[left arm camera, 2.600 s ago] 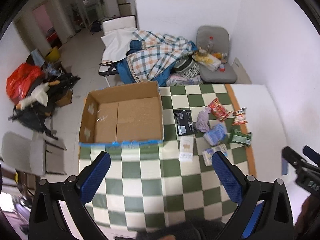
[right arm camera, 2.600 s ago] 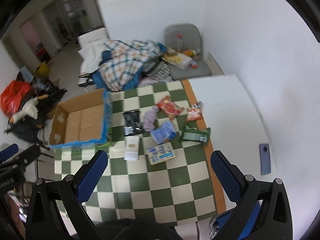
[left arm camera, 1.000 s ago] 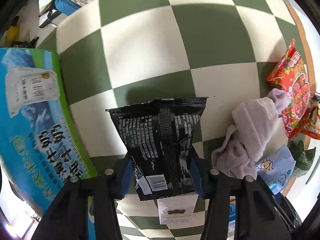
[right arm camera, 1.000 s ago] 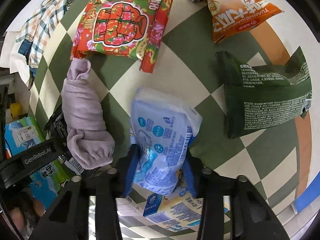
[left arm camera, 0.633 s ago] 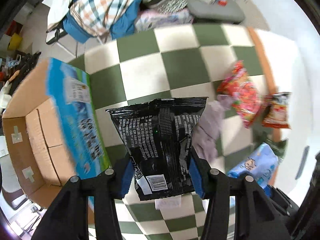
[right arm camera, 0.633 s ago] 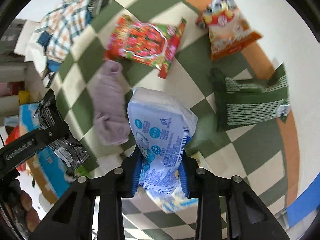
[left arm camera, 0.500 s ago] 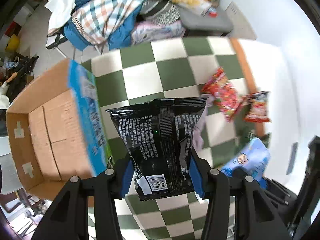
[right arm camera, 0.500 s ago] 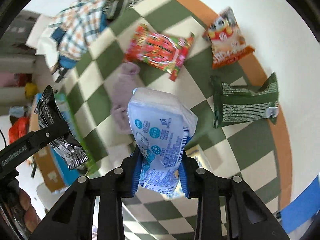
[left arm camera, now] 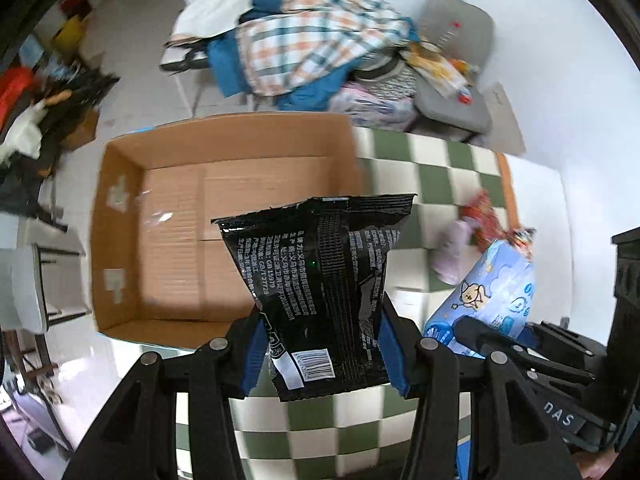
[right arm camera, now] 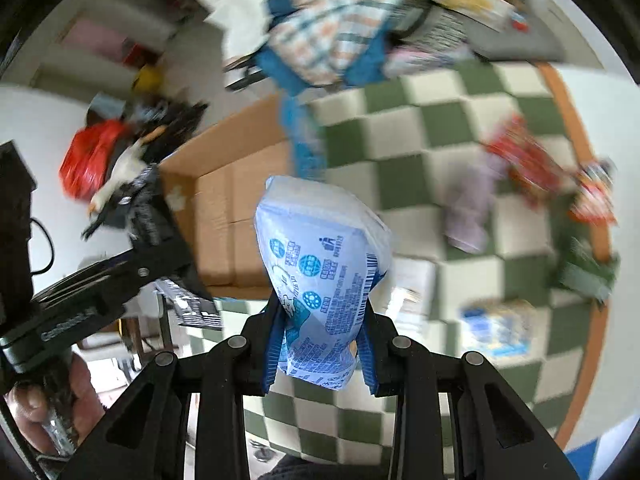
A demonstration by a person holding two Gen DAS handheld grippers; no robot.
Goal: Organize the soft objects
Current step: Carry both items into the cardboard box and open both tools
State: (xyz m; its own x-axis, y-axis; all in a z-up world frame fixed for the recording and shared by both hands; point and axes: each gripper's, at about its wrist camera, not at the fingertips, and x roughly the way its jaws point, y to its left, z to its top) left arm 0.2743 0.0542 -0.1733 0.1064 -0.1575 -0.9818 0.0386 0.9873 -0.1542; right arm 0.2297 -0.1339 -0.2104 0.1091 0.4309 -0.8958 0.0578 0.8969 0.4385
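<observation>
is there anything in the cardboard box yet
No, the box shows only its bare cardboard floor; the black bag is held in the left gripper.

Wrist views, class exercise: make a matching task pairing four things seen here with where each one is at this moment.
Things:
1. black packet
2. pale blue pack
3. cardboard box
4. lilac cloth

Places:
A. lying on the checked tablecloth
B. clamped in the right gripper
C. open, nothing visible inside
D. clamped in the left gripper

Pairs: 1-D, 2-B, 3-C, 4-A
</observation>
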